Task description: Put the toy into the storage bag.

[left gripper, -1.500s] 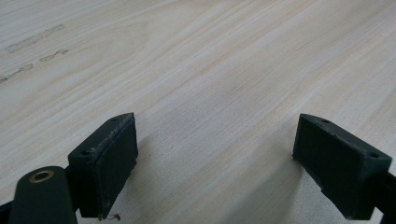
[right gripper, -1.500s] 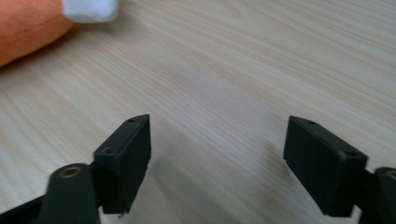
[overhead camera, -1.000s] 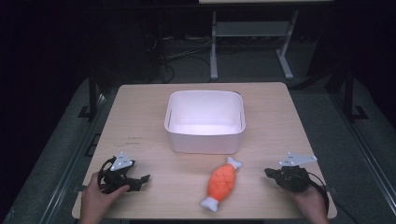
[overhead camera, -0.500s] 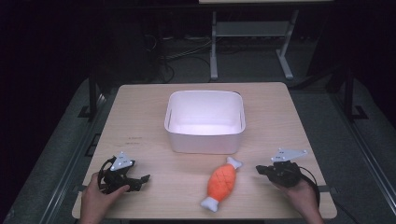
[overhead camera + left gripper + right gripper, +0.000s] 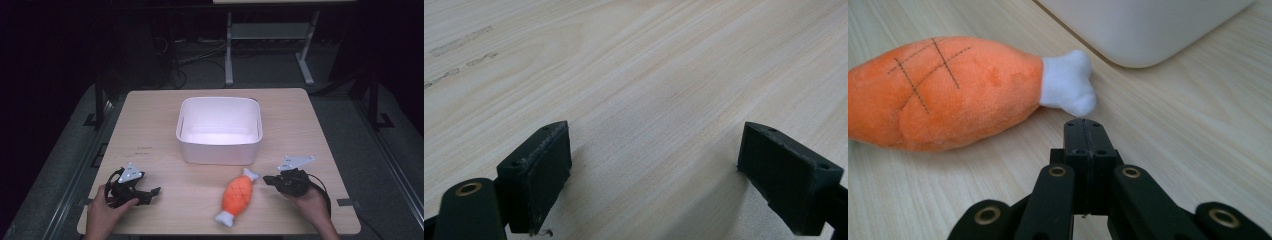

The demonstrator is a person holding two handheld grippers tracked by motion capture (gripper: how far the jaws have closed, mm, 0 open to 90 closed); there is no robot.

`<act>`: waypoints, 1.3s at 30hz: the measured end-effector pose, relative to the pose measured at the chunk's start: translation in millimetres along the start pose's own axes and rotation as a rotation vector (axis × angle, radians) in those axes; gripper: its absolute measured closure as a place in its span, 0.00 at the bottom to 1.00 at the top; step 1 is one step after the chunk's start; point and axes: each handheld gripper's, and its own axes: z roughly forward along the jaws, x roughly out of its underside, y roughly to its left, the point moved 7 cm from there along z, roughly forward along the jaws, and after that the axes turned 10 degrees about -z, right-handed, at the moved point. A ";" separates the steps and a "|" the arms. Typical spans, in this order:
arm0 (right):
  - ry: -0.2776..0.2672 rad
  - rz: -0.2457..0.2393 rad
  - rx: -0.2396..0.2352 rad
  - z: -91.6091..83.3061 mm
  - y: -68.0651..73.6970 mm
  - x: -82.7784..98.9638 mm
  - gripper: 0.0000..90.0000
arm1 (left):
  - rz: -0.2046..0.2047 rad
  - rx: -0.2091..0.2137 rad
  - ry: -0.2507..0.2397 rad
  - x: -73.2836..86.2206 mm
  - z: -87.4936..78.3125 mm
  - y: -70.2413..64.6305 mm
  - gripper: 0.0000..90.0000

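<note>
Right gripper view: right gripper [image 5: 1083, 131] pinched closed, empty, near toy drumstick [image 5: 948, 92]; left gripper [image 5: 654, 180] wide open, empty; drumstick not yet in bin [image 5: 220, 145].

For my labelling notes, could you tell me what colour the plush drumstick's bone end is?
White; the plush drumstick body is orange with dark stitched lines. Clearest in the right gripper view.

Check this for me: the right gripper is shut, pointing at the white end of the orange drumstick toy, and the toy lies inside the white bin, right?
Not quite. The orange drumstick toy lies on the table in front of the white bin, as the high view shows. The right gripper is indeed shut, pointing at its white end.
</note>
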 end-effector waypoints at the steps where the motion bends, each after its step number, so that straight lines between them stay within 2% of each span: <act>1: -0.001 -0.002 -0.003 1.3 0.7 -1.3 1.00 | 0.000 0.000 0.001 0.1 -0.1 0.0 0.15; 16: 0.008 -0.036 -0.046 18.1 7.8 -13.0 1.00 | 0.000 0.000 0.001 0.0 -0.1 0.0 0.15; 26: 0.021 -0.061 -0.058 33.1 6.5 -23.1 1.00 | 0.004 -0.001 0.003 0.1 -0.2 0.3 0.15; 39: 0.004 -0.097 -0.075 47.8 5.5 -41.0 1.00 | 0.004 -0.001 0.005 0.2 -0.4 0.3 0.15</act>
